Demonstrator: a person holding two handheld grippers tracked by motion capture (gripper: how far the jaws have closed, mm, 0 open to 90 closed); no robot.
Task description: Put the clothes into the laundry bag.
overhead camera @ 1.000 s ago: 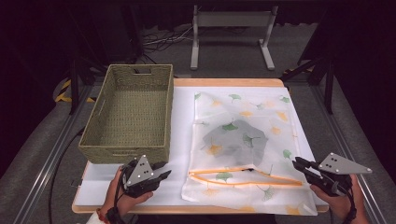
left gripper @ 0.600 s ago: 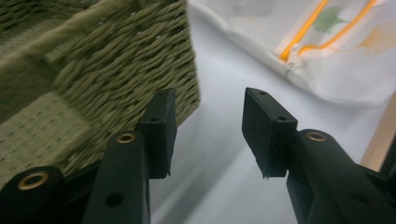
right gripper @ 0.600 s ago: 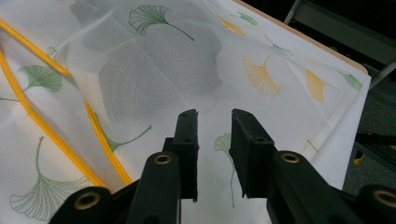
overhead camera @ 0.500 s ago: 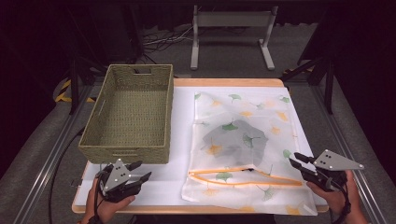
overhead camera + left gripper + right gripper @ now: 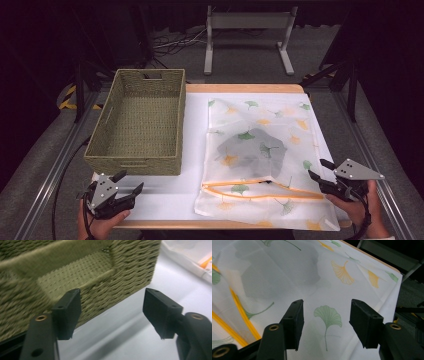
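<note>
The left gripper [image 5: 124,186] sat at the near left corner of the white-covered table [image 5: 165,197], its black jaws spread wide and empty, pointing at the near wall of the rectangular olive woven basket [image 5: 134,129] just beyond. The right gripper [image 5: 317,172] hovered at the near right edge, jaws likewise wide apart with nothing between them, over the translucent white mesh bag printed with green and orange ginkgo leaves [image 5: 262,155]. That bag lay flat beside the basket, an orange zipper [image 5: 260,190] running across its near end and a dark grey garment [image 5: 252,147] showing through the fabric.
</note>
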